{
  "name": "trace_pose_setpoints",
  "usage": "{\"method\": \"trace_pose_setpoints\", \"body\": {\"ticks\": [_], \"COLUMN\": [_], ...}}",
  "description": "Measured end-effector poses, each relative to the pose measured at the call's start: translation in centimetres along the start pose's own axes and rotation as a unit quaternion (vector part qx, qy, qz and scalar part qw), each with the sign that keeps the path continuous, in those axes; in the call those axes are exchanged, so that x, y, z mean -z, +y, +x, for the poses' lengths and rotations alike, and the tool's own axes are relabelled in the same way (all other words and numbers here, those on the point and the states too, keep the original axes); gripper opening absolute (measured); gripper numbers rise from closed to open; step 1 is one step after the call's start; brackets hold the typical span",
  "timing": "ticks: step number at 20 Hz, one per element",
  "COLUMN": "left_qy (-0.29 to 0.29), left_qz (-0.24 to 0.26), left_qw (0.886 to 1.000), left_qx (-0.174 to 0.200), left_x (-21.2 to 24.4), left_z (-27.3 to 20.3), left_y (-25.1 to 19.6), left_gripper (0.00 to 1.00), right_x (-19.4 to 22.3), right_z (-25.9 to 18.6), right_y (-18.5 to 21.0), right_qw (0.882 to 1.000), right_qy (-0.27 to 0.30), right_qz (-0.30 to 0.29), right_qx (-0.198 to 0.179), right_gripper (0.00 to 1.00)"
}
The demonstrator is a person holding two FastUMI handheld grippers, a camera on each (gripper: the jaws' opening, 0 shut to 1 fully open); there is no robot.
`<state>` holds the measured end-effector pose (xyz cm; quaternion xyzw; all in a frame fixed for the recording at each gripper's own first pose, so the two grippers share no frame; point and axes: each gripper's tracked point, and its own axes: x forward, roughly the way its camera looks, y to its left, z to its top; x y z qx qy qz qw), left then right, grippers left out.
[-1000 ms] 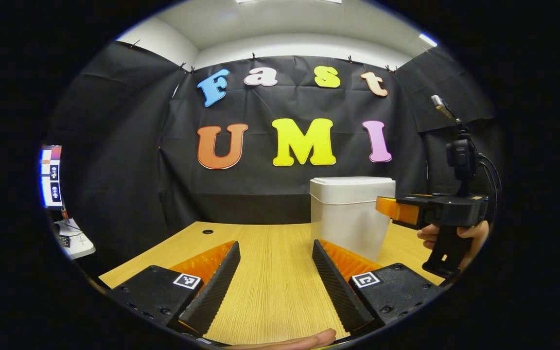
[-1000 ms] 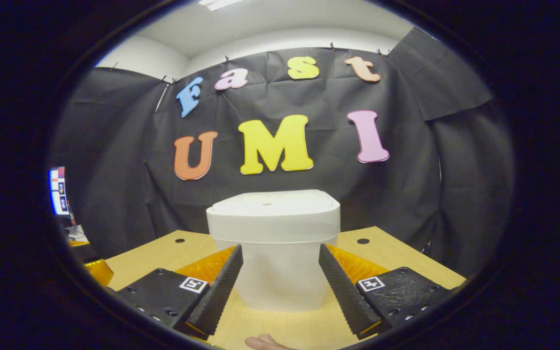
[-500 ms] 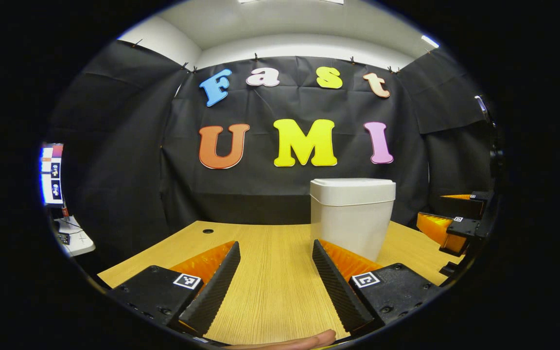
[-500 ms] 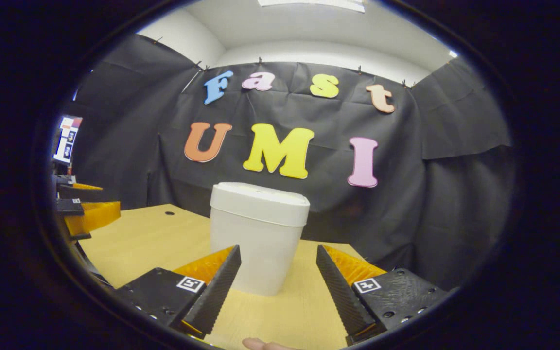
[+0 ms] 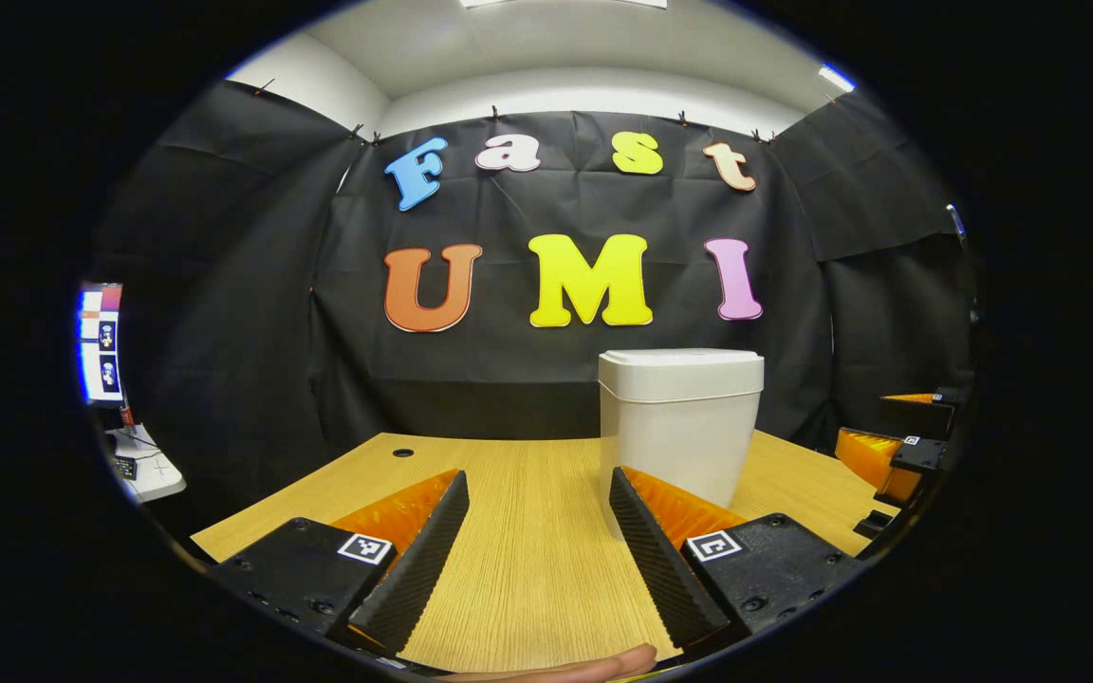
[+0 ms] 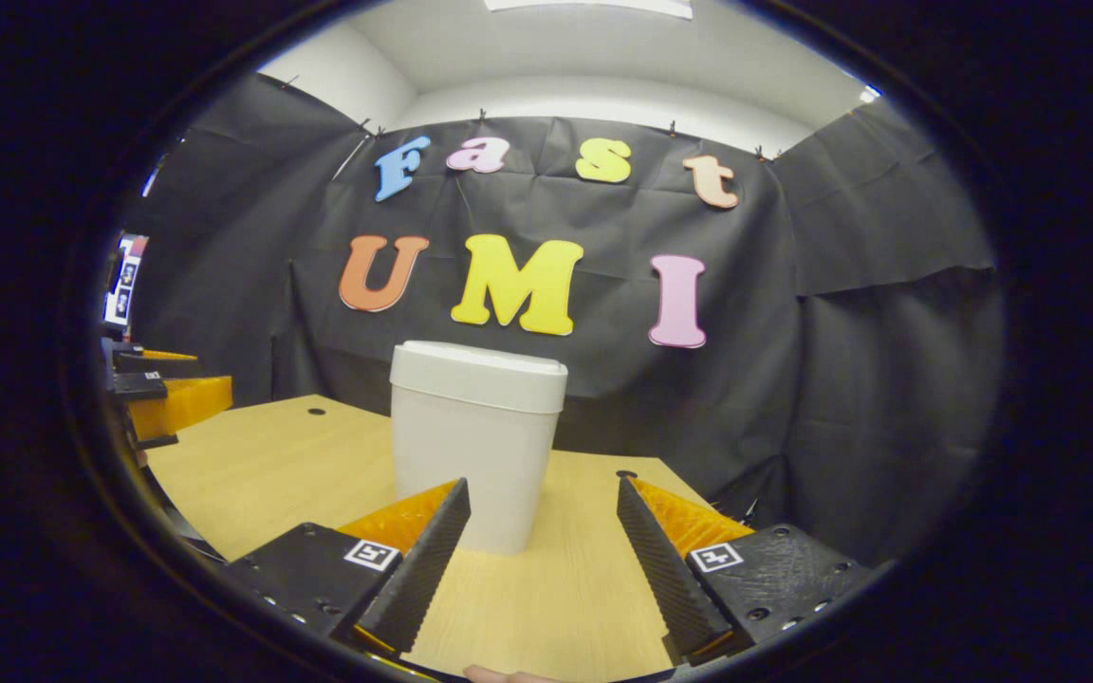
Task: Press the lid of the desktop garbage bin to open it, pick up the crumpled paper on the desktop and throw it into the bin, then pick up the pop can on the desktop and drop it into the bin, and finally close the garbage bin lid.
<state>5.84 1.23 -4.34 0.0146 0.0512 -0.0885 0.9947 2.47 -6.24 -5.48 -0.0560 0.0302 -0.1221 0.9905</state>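
Recording booth in a lab, black cloth wall (image 5: 224, 313), wooden desk (image 5: 527, 531), monitor (image 5: 99, 341) at the side

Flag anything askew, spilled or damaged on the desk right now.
Nothing stands out. The garbage bin stands upright on the wooden desk with its lid shut and level. Both tools, left and right, are open and hold nothing.

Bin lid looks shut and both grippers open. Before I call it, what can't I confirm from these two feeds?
- Inside of the garbage bin: hidden by its closed lid and opaque walls in both views.
- Desk beyond the bin: blocked by the bin itself.
- Near desk edge: cut off, partly covered by the left gripper and right gripper.
- Screen in the left gripper view: too small.
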Motion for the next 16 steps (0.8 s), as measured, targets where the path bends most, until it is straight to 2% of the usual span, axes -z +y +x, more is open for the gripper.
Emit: {"method": "trace_pose_setpoints", "body": {"ticks": [2,4,8,10,11,16], "left_qy": [0.003,0.005,0.006,0.009,0.01,0.015], "left_qz": [0.001,0.0,0.008,0.008,0.007,0.002], "left_qw": [1.0,1.0,1.0,1.0,1.0,1.0], "left_qx": [-0.006,-0.012,-0.006,-0.009,-0.008,-0.01], "left_x": [0.2,0.2,0.4,0.6,0.6,1.0], "left_z": [0.1,0.1,0.2,0.2,0.2,0.5], "left_y": [0.4,0.6,0.0,0.1,0.0,0.0], "left_gripper": [0.97,0.97,0.96,0.97,0.97,0.97], "right_x": [0.2,-0.1,0.5,0.6,0.7,1.0], "right_z": [-0.5,-1.0,-1.6,-1.7,-1.7,-1.6], "right_y": [0.2,0.0,0.0,-0.1,-0.1,-0.3], "right_qw": [1.0,1.0,1.0,0.999,0.999,0.999], "right_qy": [-0.001,-0.009,-0.006,-0.008,-0.007,-0.009], "right_qz": [-0.005,-0.011,-0.026,-0.031,-0.032,-0.033], "right_qx": [0.0,0.003,0.003,0.005,0.005,0.007], "right_gripper": [0.98,0.95,0.98,0.95,0.97,0.95]}}
